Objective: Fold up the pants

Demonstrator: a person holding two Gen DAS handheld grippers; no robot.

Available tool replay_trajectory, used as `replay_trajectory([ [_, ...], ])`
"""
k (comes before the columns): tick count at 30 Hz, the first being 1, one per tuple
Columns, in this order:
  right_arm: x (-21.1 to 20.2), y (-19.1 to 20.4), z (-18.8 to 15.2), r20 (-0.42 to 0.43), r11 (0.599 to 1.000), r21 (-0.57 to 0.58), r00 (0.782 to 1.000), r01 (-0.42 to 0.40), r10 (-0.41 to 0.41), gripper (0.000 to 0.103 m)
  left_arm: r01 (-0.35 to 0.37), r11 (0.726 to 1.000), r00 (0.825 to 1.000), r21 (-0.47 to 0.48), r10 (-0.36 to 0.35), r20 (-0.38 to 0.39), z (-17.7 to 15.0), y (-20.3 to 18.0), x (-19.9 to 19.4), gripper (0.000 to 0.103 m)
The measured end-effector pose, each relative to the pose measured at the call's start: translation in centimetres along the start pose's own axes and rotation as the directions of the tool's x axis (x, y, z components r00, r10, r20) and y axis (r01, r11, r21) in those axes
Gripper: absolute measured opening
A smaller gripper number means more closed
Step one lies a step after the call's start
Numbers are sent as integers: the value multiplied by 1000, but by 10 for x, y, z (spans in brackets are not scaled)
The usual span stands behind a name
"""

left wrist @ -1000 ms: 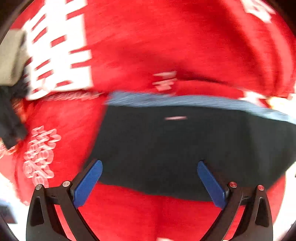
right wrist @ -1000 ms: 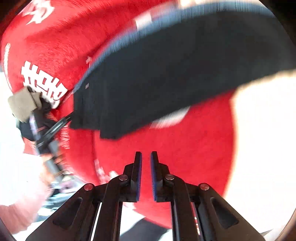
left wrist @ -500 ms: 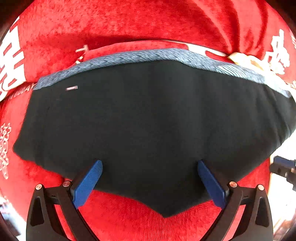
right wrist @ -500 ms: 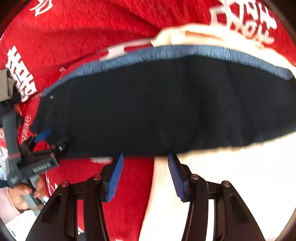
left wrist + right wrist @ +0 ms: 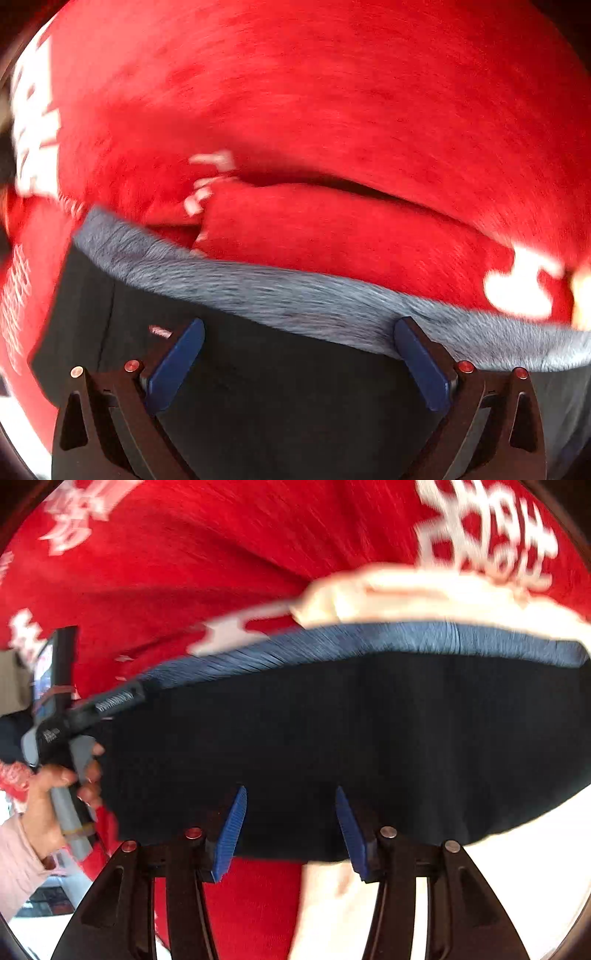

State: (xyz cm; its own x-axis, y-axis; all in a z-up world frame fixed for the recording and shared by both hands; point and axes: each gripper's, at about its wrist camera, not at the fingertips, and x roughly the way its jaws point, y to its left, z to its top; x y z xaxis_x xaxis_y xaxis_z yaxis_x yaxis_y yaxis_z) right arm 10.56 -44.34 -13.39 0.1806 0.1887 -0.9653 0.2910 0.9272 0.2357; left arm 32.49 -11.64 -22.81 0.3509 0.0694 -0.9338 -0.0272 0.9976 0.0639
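Now my right gripper [image 5: 288, 830] has sprung open over the dark pants [image 5: 369, 738], my left gripper [image 5: 299, 365] open at their waistband [image 5: 295, 295], fold apparently laid.

One pair of black pants [image 5: 369, 746] with one blue-grey waistband [image 5: 295, 299] at twelve o'clock of the dark cloth. One red blanket [image 5: 332, 110] with white characters. One cream garment [image 5: 406, 594] at one o'clock. Two grippers: the left gripper [image 5: 299, 354] and the right gripper [image 5: 291, 827]. One hand [image 5: 48, 805] at nine o'clock.
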Motion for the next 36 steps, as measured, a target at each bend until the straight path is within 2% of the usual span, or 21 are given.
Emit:
replay_trajectory([
  [4,1,-10,-3,41,996,42,996,-79,77,54,11,999,1000,33,-11,-21,5,17,-16,103],
  [6,0,-12,-4,45,996,39,996,-83,81,54,-5,997,1000,77,6,-18,3,20,-36,103],
  [8,1,-11,-2,38,997,28,997,-73,72,54,41,994,999,101,-40,-15,-7,19,-56,103],
  [10,1,-8,-2,34,997,26,997,-69,68,56,74,985,997,157,-71,-25,-28,7,-72,103],
  [12,1,-8,-2,35,998,24,997,-63,62,57,61,973,998,225,-53,-42,-58,-8,-77,103],
  [14,-2,-8,-4,41,998,22,998,-53,52,57,33,964,997,263,-13,-78,-82,-21,-64,103],
  [15,-3,-7,-5,42,999,23,998,-47,46,57,34,966,993,255,-4,-115,-96,-22,-55,103],
  [17,-4,-6,-7,35,999,21,999,-32,31,57,64,989,994,136,-51,-99,-105,-9,-58,103],
  [18,-6,-5,-7,26,1000,20,999,-23,23,57,70,990,991,126,-55,-122,-104,-7,-57,103],
  [22,-15,-4,-13,5,1000,15,1000,-19,19,58,44,985,988,167,-18,-151,-100,-12,-62,103],
  [25,-27,-10,-25,-19,999,27,999,-26,26,66,34,977,989,210,-2,-149,-98,-23,-78,103],
  [29,-43,-26,-47,-45,995,99,998,-33,38,68,63,974,987,216,-28,-158,-107,-28,-93,103],
  [32,-49,-40,-61,-66,987,156,997,-38,48,71,60,968,988,243,-22,-155,-108,-43,-100,103],
  [36,-54,-61,-79,-88,973,230,995,-29,51,71,68,957,986,281,-22,-163,-128,-65,-105,103],
])
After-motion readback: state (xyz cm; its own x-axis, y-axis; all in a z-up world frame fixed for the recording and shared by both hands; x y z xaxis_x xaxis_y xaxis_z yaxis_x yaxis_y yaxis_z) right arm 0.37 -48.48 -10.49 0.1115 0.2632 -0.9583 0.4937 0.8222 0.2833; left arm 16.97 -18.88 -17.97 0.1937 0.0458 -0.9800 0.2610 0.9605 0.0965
